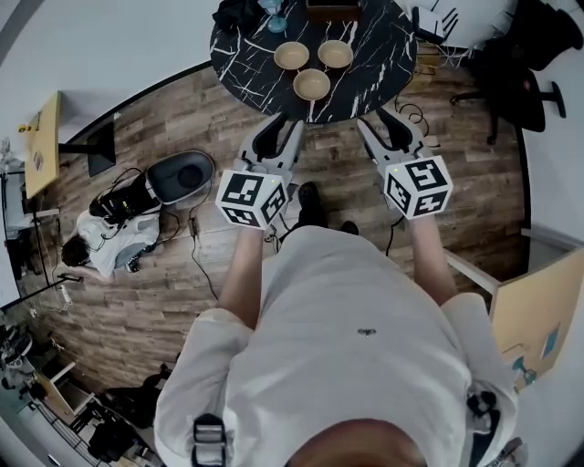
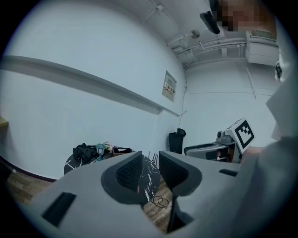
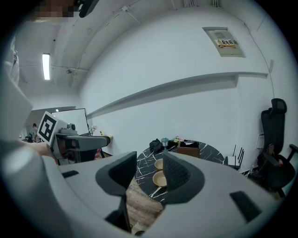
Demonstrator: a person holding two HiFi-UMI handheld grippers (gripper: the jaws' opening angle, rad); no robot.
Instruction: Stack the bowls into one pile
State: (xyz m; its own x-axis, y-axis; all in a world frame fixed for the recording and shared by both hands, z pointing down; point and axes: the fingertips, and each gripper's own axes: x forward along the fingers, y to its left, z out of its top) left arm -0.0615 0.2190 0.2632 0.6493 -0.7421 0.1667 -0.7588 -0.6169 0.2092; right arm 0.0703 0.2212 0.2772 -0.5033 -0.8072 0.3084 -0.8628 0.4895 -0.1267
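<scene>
Here both forearms reach forward side by side toward the top of the head view, each hand behind a marker cube. The left tongs [image 1: 285, 128] and the right tongs [image 1: 379, 123] point at the near rim of the round black marbled bench [image 1: 242, 46], close to it. Both stand open, jaws apart with nothing between them.

The bowls sit unstacked in a tight triangle at top centre: the nearest bowl [image 1: 311, 84] in front, the upper-left bowl [image 1: 291, 56] and the upper-right bowl [image 1: 335, 54] behind it. Only bare marbled top lies between the tongs and the nearest bowl.

The left cube [image 1: 248, 196] and right cube [image 1: 418, 185] carry black-and-white square patterns. A wall notice [image 3: 225, 42], upper right in the right gripper view, has a red-and-yellow heading; its print is too small to read.

A black cloth [image 1: 239, 11] and a brown box [image 1: 330, 9] lie at the bench's far rim. A black office chair [image 1: 525, 64] stands at upper right. Cables and a grey rounded device [image 1: 178, 173] lie on the wooden floor [image 1: 137, 301] at left.
</scene>
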